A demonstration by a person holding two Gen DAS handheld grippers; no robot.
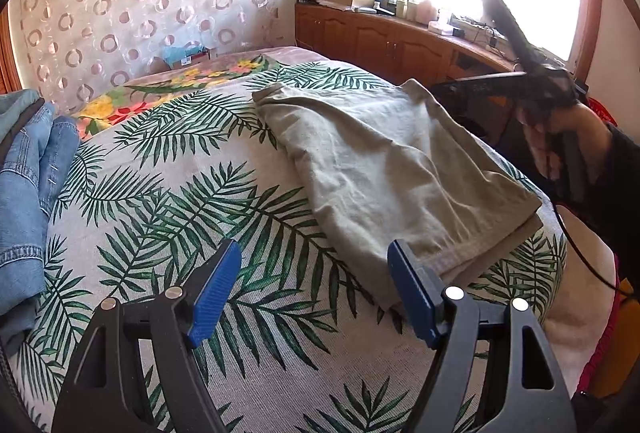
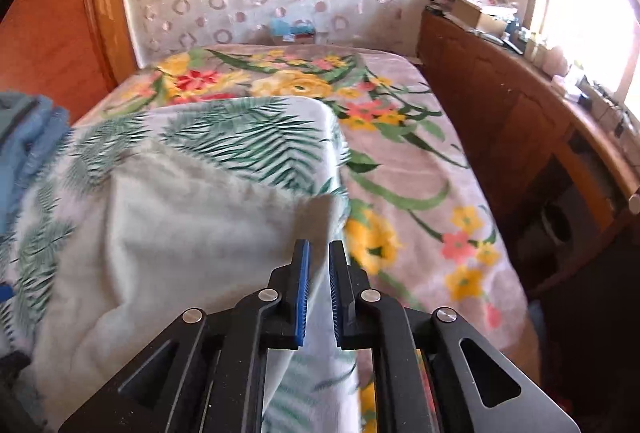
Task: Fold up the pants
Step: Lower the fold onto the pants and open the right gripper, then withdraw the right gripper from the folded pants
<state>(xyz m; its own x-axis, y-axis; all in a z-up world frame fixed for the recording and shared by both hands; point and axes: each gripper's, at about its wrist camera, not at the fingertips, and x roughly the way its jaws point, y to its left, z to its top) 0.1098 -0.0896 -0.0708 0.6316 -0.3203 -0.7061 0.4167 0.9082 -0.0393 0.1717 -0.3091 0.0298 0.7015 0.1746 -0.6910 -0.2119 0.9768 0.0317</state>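
Note:
Beige pants (image 1: pixel 384 169) lie folded into a flat rectangle on the palm-leaf cover (image 1: pixel 192 201) of the bed. My left gripper (image 1: pixel 316 293) is open, its right pad beside the near edge of the pants, holding nothing. In the left wrist view the right gripper (image 1: pixel 504 45) is raised above the bed's right side, blurred, in a hand. In the right wrist view the beige pants (image 2: pixel 192 233) lie under and left of my right gripper (image 2: pixel 319 293), whose pads stand narrowly apart with nothing clamped between them.
A pile of blue denim clothes (image 1: pixel 28 177) lies at the bed's left. A floral blanket (image 2: pixel 400 161) covers the far and right part of the bed. A wooden cabinet (image 1: pixel 392 37) with clutter runs under the window on the right.

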